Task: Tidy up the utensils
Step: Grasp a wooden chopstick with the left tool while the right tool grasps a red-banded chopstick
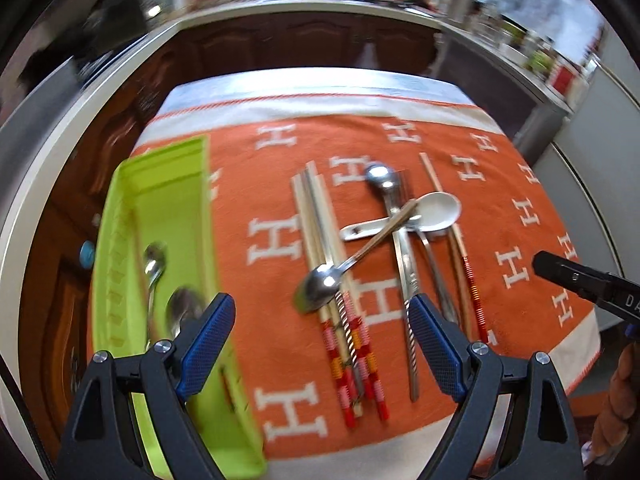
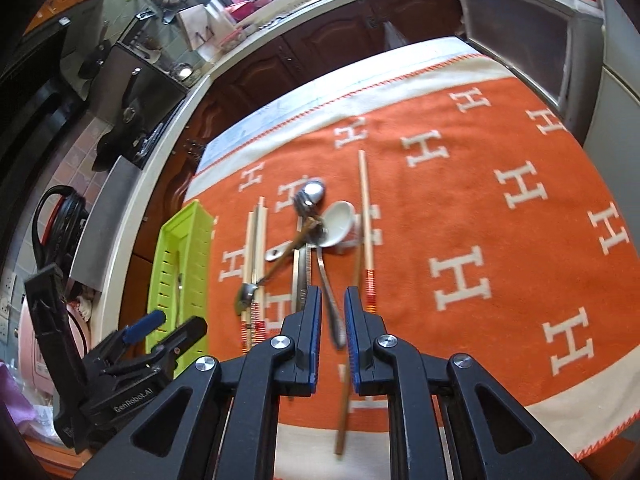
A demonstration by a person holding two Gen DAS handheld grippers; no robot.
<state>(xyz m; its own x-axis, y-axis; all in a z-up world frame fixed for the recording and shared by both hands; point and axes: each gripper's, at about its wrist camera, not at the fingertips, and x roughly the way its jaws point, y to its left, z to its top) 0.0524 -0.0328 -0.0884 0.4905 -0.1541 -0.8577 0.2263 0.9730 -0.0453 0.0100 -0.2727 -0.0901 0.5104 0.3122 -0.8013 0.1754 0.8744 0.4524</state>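
Note:
A green utensil tray (image 1: pixel 168 208) lies at the left edge of the orange cloth (image 1: pixel 280 208); it also shows in the right wrist view (image 2: pixel 180 264). Two metal spoons (image 1: pixel 154 268) lie in it. On the cloth lie chopsticks (image 1: pixel 316 240), a wooden-handled spoon (image 1: pixel 324 284), metal spoons (image 1: pixel 384 180) and a white ceramic spoon (image 1: pixel 436 210). My left gripper (image 1: pixel 320 312) is open above the tray's edge and the chopsticks. My right gripper (image 2: pixel 333 300) is nearly closed with a narrow gap, empty, above a metal handle (image 2: pixel 334 308) and a wooden chopstick (image 2: pixel 344 420).
The cloth covers a small table (image 2: pixel 260 128) with dark wood cabinets (image 2: pixel 320 52) and a counter behind. A single chopstick (image 2: pixel 366 216) lies right of the pile. The left gripper's body (image 2: pixel 132 344) shows at the right wrist view's lower left.

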